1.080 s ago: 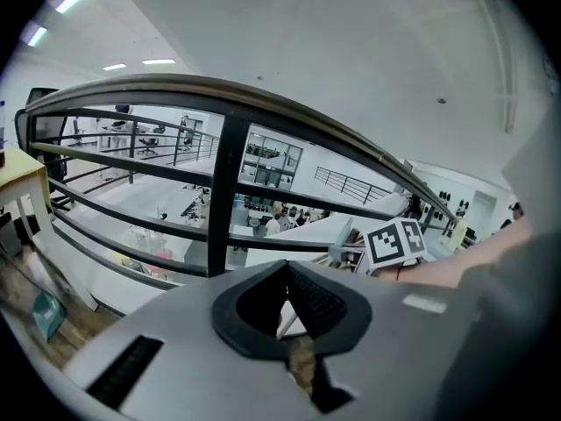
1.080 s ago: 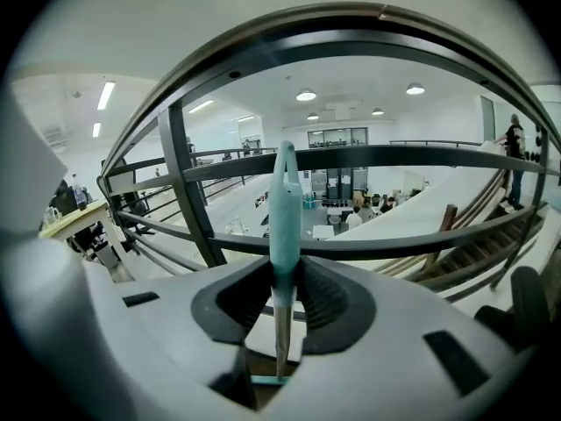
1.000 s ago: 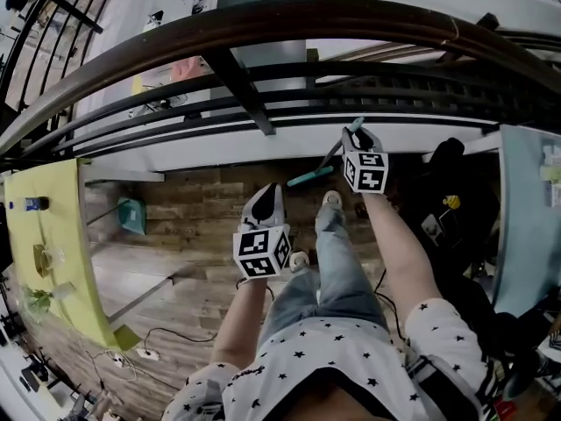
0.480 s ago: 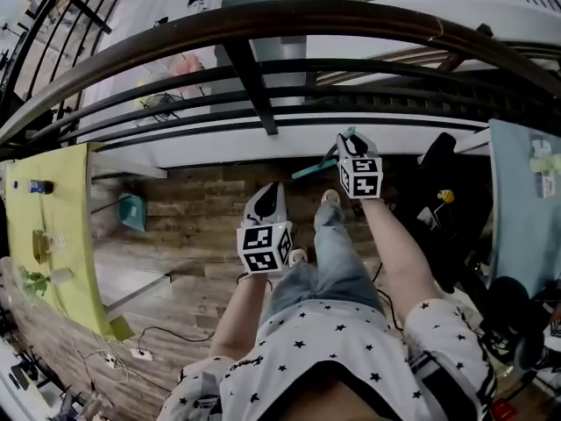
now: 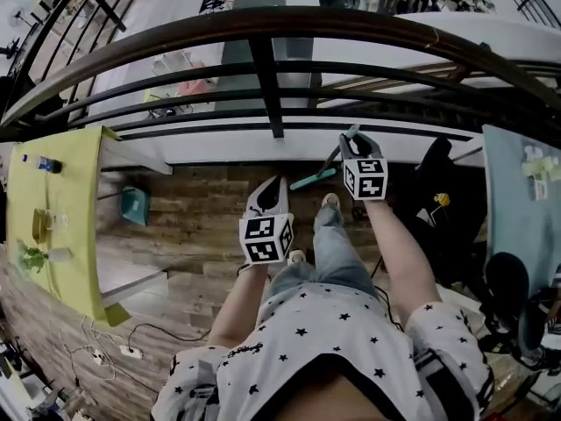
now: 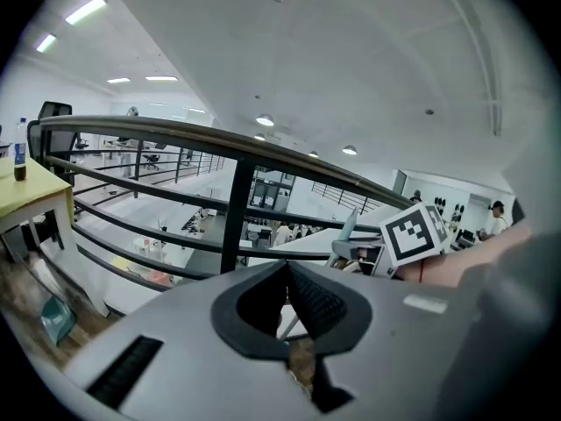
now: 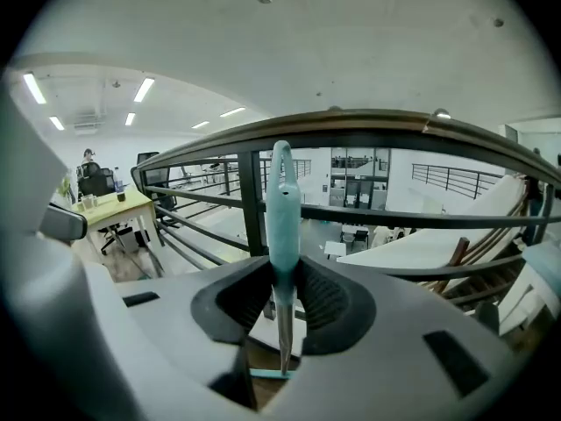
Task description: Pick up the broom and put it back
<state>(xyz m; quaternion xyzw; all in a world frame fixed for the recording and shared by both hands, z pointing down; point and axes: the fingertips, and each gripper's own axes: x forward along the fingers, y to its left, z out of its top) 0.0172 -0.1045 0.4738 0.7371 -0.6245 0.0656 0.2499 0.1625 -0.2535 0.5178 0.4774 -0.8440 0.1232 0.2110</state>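
Noted right hand-held gripper (image 7: pixel 282 292) clamped on the handle of the teal broom (image 7: pixel 281 204), on the near side of the black railing (image 5: pixel 272 86), brush head down by the railing's base. Noted left hand-held gripper (image 6: pixel 286 274) with jaws together, empty, short of the railing.

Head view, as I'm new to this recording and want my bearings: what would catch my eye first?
A dark curved railing sweeps across the top, with the person's two grippers held out toward it. The right gripper has its jaws closed on a teal broom, whose brush head shows against the wooden floor below. The left gripper holds nothing.
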